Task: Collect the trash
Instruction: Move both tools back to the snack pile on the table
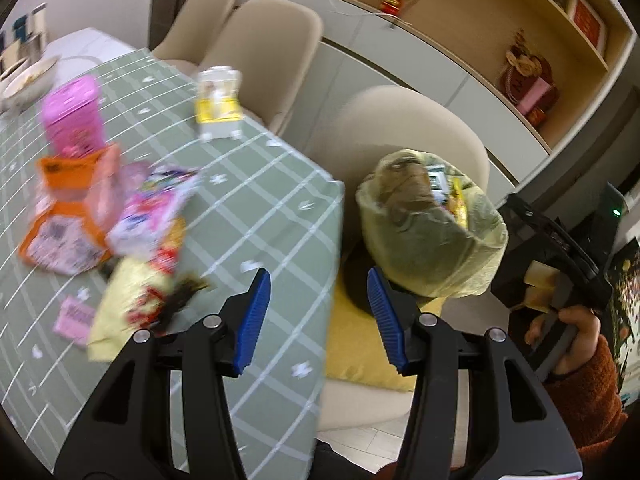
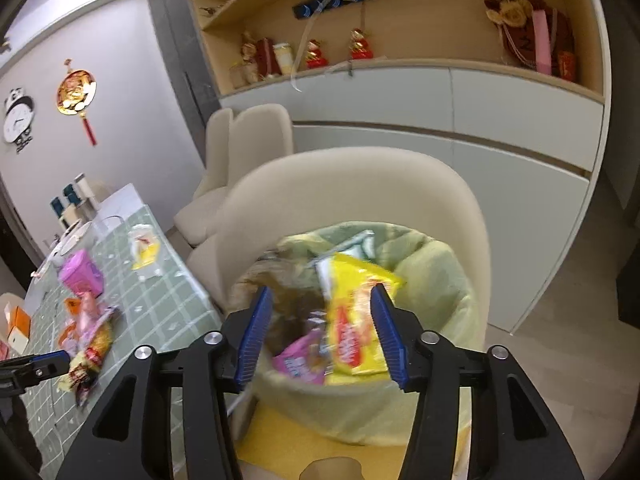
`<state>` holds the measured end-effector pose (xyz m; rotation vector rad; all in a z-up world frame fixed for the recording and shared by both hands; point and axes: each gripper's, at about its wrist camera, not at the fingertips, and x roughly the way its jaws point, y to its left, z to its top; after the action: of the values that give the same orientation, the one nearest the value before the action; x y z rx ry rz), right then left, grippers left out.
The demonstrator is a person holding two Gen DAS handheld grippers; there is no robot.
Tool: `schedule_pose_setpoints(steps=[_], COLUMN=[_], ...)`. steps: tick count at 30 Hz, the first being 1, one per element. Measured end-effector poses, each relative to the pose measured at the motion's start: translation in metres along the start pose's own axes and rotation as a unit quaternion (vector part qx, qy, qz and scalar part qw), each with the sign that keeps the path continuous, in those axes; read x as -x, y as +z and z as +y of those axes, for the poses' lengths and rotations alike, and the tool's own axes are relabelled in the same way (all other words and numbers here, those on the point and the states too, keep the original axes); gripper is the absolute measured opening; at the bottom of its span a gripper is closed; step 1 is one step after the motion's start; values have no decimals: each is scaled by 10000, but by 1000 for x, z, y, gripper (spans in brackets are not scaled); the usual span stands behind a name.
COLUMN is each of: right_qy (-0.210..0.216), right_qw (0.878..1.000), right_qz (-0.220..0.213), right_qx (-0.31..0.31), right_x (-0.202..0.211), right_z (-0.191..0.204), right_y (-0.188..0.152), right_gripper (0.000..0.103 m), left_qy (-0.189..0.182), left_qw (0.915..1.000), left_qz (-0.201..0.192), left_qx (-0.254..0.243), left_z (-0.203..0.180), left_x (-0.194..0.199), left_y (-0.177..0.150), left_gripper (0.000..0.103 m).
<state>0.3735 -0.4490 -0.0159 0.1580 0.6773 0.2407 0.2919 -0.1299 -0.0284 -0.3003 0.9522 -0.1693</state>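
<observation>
Wrappers [image 1: 132,216] lie heaped on the table [image 1: 256,200] at ten o'clock of my left gripper [image 1: 316,316], jaws wide and empty, so I judge one loose edge best, while my right gripper [image 2: 320,328], equally wide, hovers over the bin [image 2: 440,276].

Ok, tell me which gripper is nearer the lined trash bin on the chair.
Right. The right gripper is open directly above the trash bin; the left gripper is open over the table's edge, beside the bin.
</observation>
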Motion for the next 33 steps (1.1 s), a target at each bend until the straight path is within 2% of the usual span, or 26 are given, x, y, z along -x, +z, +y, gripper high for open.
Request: schedule_pose_setpoints(steps=[3, 5, 11, 17, 21, 25, 33], right_qy=[120, 240, 604, 796, 898, 686, 517], right_qw=[9999, 9997, 9969, 9935, 9922, 9930, 9905], right_qz=[-104, -68, 345, 549, 501, 492, 800], right_qx=[40, 85, 356, 606, 706, 822, 987], right_x=[15, 19, 20, 22, 24, 19, -4], right_z=[33, 53, 125, 188, 219, 240, 255], right_y=[-9, -15, -40, -65, -72, -74, -76], right_gripper=[52, 57, 58, 58, 58, 58, 58], left_qy=[203, 412, 769, 973, 950, 850, 670], left_qw=[9997, 9989, 9957, 9929, 9926, 9930, 9948], left_qz=[-121, -236, -389, -536, -593, -669, -612], left_qx=[-17, -61, 336, 432, 463, 464, 452], left_z=[29, 53, 132, 185, 209, 227, 249], left_x=[20, 35, 70, 96, 106, 106, 70], left_y=[-9, -16, -30, -39, -40, -35, 3], left_gripper=[48, 48, 48, 48, 49, 53, 54])
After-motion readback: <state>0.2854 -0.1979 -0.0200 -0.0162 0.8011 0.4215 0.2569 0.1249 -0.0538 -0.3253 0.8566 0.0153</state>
